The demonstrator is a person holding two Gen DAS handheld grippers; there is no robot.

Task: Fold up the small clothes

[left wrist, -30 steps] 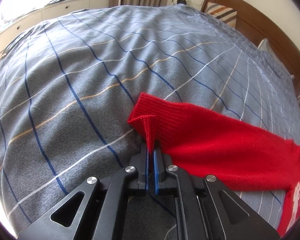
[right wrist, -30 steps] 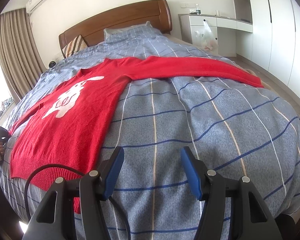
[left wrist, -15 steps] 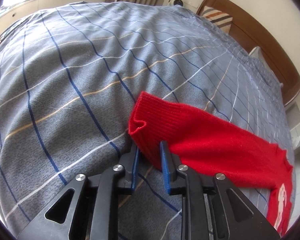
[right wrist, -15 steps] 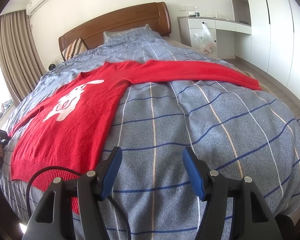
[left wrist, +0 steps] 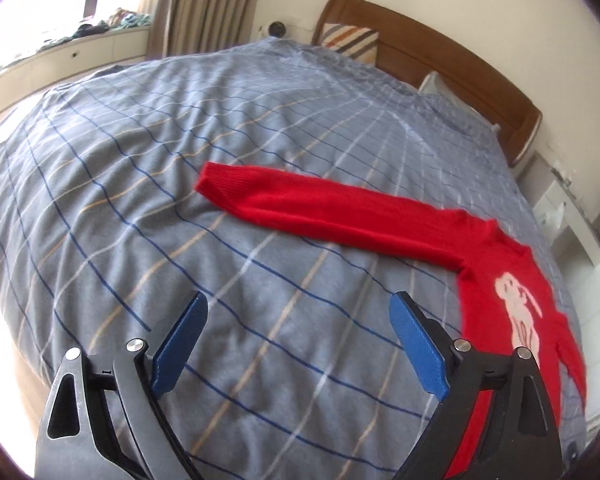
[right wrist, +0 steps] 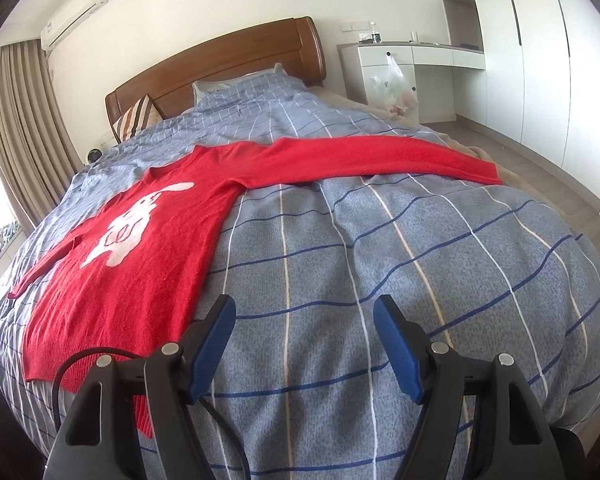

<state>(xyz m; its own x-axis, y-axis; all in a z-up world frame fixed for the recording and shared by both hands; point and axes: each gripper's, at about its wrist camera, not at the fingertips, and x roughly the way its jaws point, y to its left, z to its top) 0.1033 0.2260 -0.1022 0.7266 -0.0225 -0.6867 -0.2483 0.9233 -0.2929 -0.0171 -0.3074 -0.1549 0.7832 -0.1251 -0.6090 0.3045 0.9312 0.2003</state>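
Note:
A red knit sweater [right wrist: 140, 264] with a white rabbit print lies flat, front up, on the bed, both sleeves spread out. In the left wrist view its left sleeve [left wrist: 324, 212] lies stretched across the bed, cuff at the left end. My left gripper [left wrist: 296, 332] is open and empty, held above the bed, back from the sleeve. My right gripper [right wrist: 304, 340] is open and empty above the bed, just right of the sweater's hem. The right sleeve [right wrist: 380, 156] reaches toward the bed's right edge.
The bed has a grey-blue checked cover [right wrist: 420, 260] and a wooden headboard [right wrist: 220, 60]. A striped pillow [right wrist: 134, 120] leans at the head. A white desk with a plastic bag [right wrist: 392, 88] and wardrobes stand right. Curtains and a window bench [left wrist: 60, 52] are left.
My left gripper let go of the sleeve cuff, opened wide and pulled back and up. The sleeve now lies flat. My right gripper stayed open and barely moved.

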